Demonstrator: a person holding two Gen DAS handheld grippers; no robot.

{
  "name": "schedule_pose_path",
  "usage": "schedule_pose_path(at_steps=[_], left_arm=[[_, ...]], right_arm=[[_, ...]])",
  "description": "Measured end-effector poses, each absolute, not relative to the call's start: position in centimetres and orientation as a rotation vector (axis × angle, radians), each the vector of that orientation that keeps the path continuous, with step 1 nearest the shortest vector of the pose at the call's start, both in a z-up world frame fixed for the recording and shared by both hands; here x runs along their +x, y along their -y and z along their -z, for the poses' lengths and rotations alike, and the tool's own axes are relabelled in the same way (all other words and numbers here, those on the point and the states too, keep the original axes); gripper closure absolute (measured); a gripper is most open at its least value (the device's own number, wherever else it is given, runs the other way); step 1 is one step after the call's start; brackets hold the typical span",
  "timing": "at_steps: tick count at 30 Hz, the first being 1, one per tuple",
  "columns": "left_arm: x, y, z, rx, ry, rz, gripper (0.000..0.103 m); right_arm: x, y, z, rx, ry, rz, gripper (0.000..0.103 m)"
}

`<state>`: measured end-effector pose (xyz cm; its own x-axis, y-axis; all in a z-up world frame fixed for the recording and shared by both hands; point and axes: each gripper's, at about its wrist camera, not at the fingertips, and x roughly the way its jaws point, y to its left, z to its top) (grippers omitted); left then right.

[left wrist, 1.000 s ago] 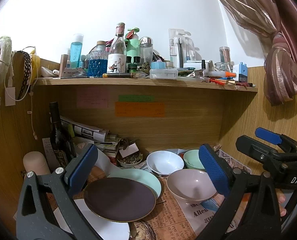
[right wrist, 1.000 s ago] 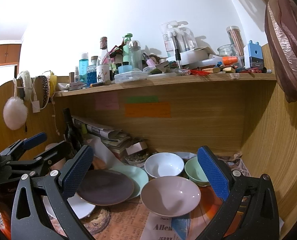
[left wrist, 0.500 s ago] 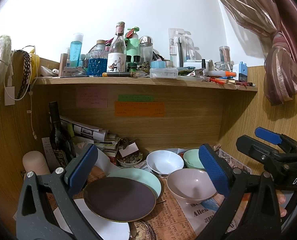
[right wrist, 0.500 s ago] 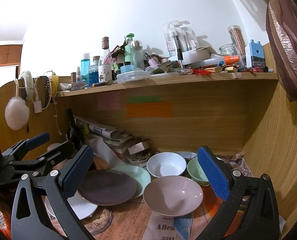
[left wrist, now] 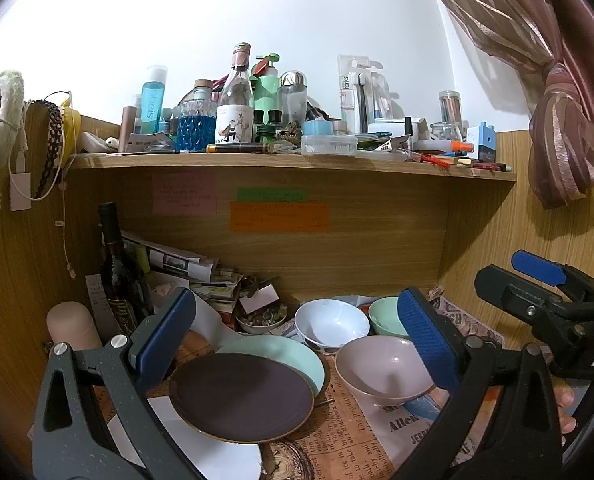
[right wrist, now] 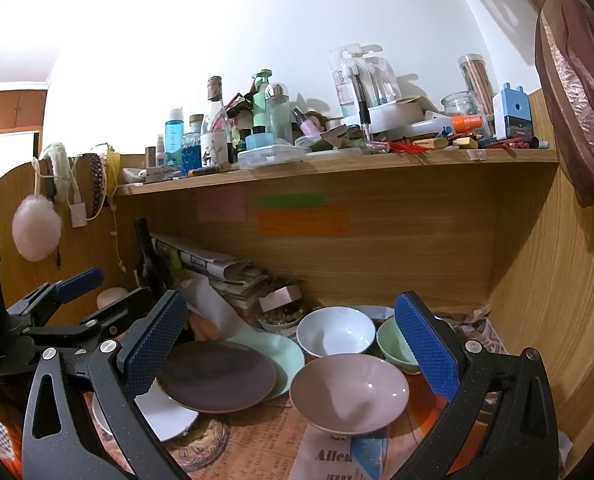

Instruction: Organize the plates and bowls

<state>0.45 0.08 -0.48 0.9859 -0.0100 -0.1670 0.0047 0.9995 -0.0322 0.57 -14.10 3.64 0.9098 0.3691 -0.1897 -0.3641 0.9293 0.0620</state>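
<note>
Both the left gripper [left wrist: 293, 344] and right gripper [right wrist: 293, 344] hung spread wide and empty, with the dark plate [left wrist: 241, 396] just ahead of the left one and the pink bowl [right wrist: 349, 392] between the right one's fingers, both likely stiff, slick, breakable crockery best pinched at the rim.

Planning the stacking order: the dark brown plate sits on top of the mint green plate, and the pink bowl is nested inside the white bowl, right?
Not quite. The dark brown plate does overlap the mint green plate, but the pink bowl is not nested: it stands by itself on the newspaper in front of the white bowl. The right wrist view shows this clearly.
</note>
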Motion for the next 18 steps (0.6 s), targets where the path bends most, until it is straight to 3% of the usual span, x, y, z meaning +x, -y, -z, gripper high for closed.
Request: schedule_pose_path(at_steps=[18], left_arm=[[0.63, -0.35, 0.64, -0.03, -0.176, 0.003, 0.0]], right_arm=[[0.49, 14.02, -3.67, 0.025, -0.196, -0.378, 0.0]])
